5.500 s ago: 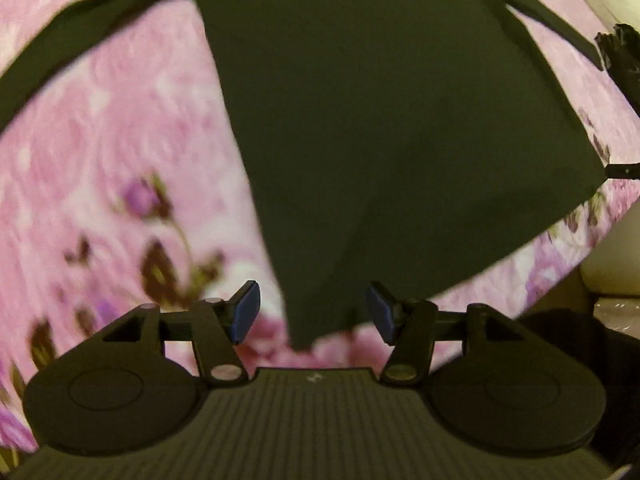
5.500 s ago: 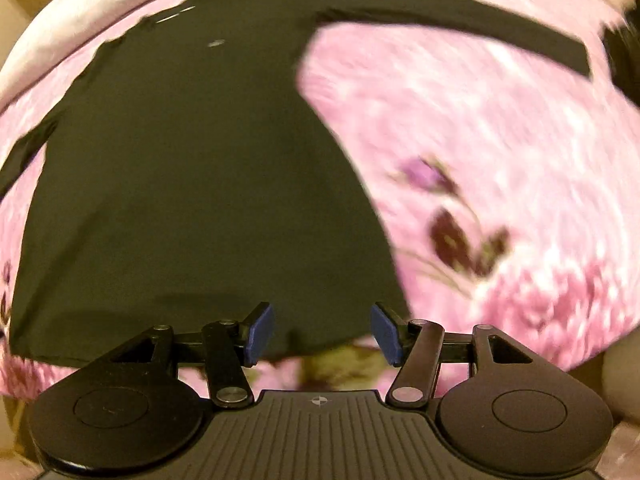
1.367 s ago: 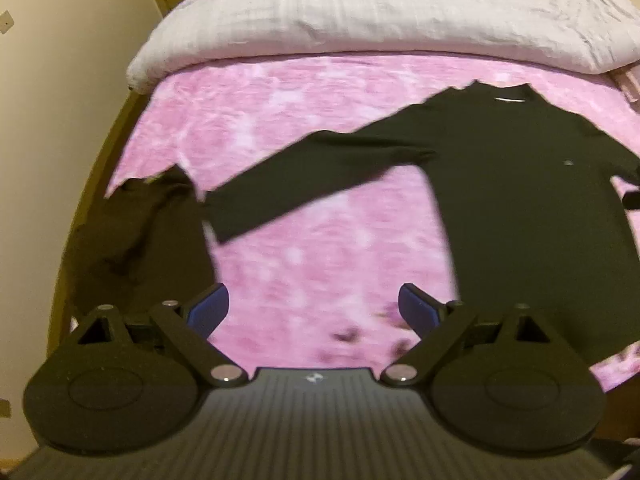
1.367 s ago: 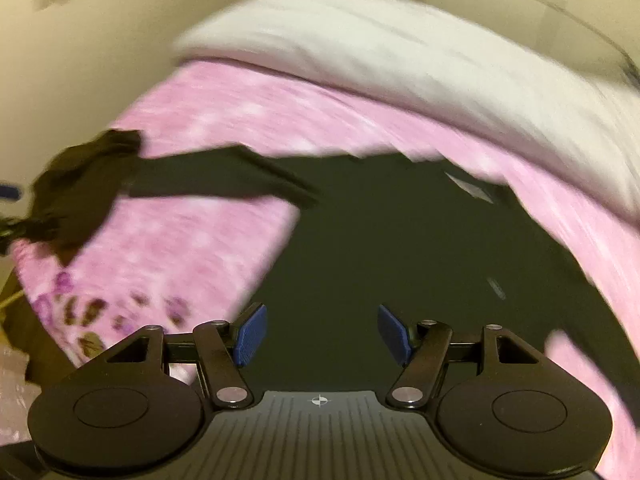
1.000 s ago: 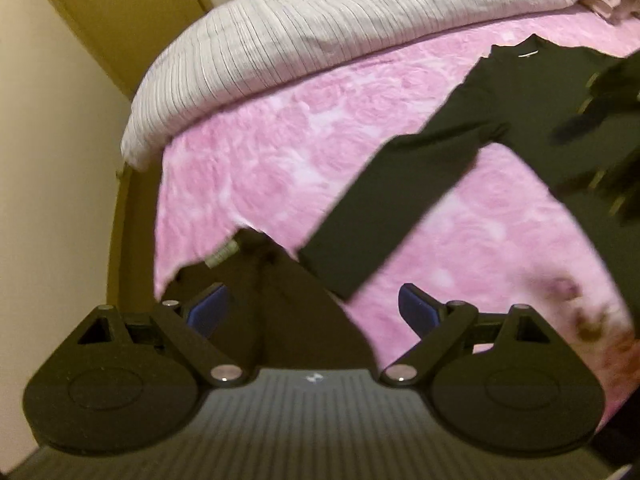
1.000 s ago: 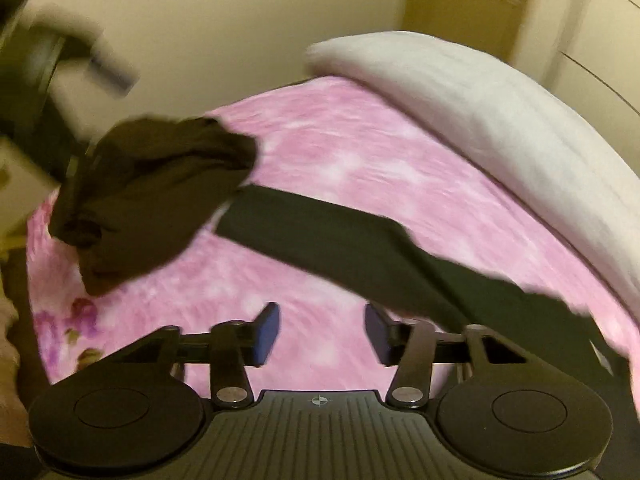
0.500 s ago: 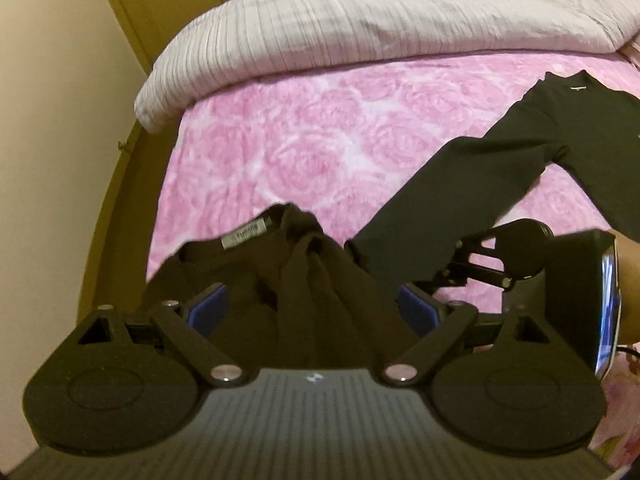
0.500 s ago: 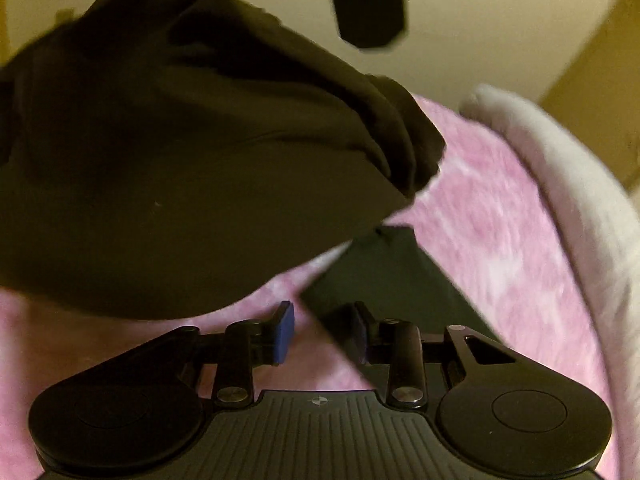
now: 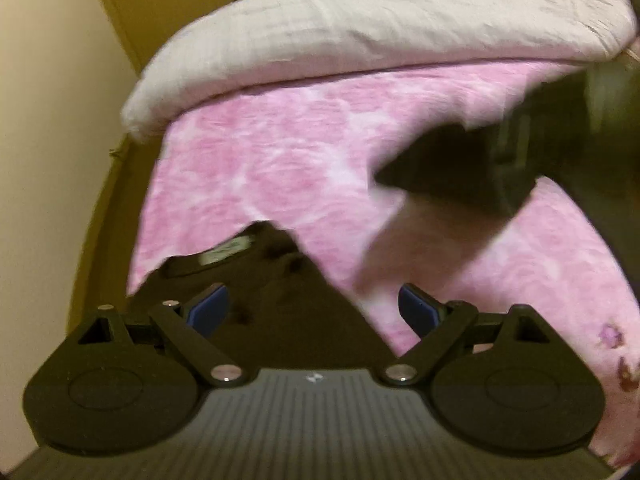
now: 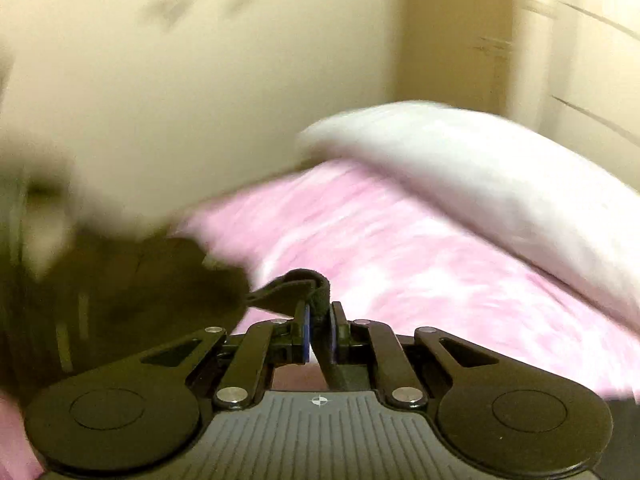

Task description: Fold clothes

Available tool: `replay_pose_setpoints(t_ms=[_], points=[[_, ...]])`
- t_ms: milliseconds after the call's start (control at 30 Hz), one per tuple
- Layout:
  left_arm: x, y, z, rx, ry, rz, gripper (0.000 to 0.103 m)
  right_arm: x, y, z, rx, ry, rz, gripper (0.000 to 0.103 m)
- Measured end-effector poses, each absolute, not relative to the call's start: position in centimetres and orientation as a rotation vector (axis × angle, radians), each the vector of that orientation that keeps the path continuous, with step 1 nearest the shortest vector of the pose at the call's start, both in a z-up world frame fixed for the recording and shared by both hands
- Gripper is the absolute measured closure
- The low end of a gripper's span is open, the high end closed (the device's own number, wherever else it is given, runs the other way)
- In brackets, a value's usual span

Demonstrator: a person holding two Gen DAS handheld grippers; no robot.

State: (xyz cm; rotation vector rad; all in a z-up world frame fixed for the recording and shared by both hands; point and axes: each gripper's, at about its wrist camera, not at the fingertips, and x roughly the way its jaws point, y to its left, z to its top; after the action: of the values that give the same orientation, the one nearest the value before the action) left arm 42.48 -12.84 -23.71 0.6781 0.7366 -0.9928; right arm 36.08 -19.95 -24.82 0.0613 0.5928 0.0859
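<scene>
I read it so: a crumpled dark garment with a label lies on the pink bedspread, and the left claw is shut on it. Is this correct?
Not quite. The left claw is open, not shut. In the left wrist view its blue pads stand wide apart, and the crumpled dark garment is not pinched between them. The rest holds: the garment, with its label, lies on the pink bedspread.

Bedspread (image 9: 280, 168): pink cloth, soft quilted rose relief, matt. Duvet (image 9: 360, 28): pale grey cloth, fine ribbed weave, crinkled. Crumpled garment (image 9: 276, 292): dark matt knit cloth, white woven label at neck. Sleeve cuff (image 10: 296, 288): black matt cloth, stitched hem. Left gripper (image 9: 312, 312): matt black plastic, blue rubbery pads, bright metal pivot pins, ribbed grey base. Wall (image 10: 200, 80): smooth cream paint
</scene>
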Motion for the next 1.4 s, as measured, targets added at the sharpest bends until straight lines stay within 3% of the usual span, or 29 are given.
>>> replay_pose_setpoints(t_ms=[133,233,400,600,700,800,867,933,1033,1200,1400], points=[[38.4,-17.6,-24.0,0.684,0.731,-1.092,0.014,30.0,-33.0,-18.8,0.199,0.396,-0.220,0.096],[34.2,-21.9,-24.3,0.691,0.716,-1.170,0.014,22.3,-43.7,-18.6,0.334,0.317,-0.530,0.096],[25.6,-30.1,-27.7,0.736,0.692,-1.265,0.014,11.3,-55.6,-28.0,0.589,0.491,-0.774,0.095],[19.0,-39.5,-33.8,0.830,0.674,-1.270,0.014,6.2,-60.3,-36.0,0.691,0.637,-0.715,0.095],[18.0,-43.3,-36.7,0.909,0.628,-1.209,0.014,5.0,-60.9,-36.0,0.700,0.638,-0.634,0.095],[19.0,-45.0,-37.3,0.899,0.619,-1.167,0.019,4.4,-61.4,-32.5,0.685,0.544,-0.557,0.095],[19.8,-46.1,-37.6,0.888,0.616,-1.141,0.028,2.5,-61.5,-30.6,0.637,0.489,-0.577,0.096],[20.2,-46.6,-37.7,0.886,0.613,-1.133,0.049,0.6,-62.6,-33.3,0.706,0.556,-0.641,0.095],[20.4,-46.8,-38.0,0.909,0.608,-1.148,0.054,-1.4,-64.1,-37.2,0.798,0.653,-0.713,0.095],[19.6,-46.4,-38.4,0.985,0.542,-1.213,0.094,-1.0,-64.2,-40.0,0.800,0.744,-0.711,0.095],[17.7,-45.1,-38.7,1.081,0.402,-1.211,0.096,2.2,-62.3,-35.4,0.559,0.803,-0.788,0.087]])
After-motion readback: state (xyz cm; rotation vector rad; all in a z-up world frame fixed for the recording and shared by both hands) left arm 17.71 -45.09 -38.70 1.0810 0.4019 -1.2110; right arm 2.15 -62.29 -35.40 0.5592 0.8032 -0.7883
